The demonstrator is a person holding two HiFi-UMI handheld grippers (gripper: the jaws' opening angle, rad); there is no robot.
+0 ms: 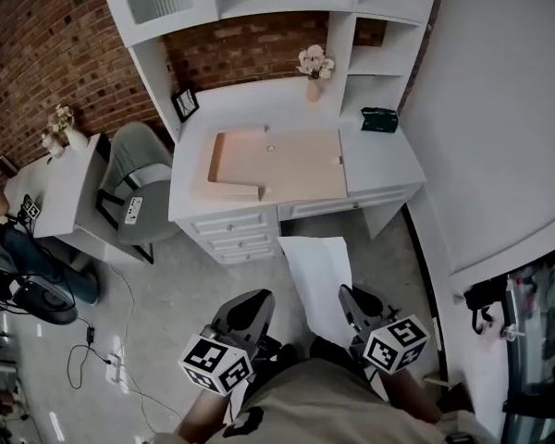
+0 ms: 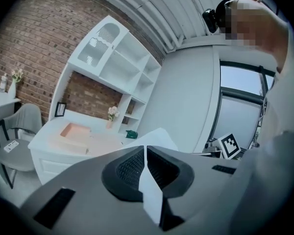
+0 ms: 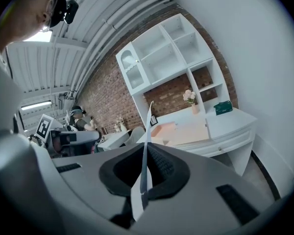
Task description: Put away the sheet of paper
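A white sheet of paper (image 1: 318, 280) hangs in the air in front of me, over the floor and short of the white desk (image 1: 381, 160). My left gripper (image 1: 259, 303) is shut on the sheet's near left edge, my right gripper (image 1: 350, 297) on its near right edge. In the left gripper view the paper (image 2: 148, 190) is pinched between the dark pads (image 2: 130, 168). The right gripper view shows the sheet (image 3: 147, 131) edge-on, rising from its shut jaws. On the desk lies an open peach-coloured flat folder or box (image 1: 282, 163).
A flower vase (image 1: 313, 70), a picture frame (image 1: 185, 103) and a green box (image 1: 379, 118) stand at the desk's back. Shelves rise above it. A grey chair (image 1: 137, 181) and a second white table (image 1: 60, 188) are to the left. A wall (image 1: 499, 109) runs along the right.
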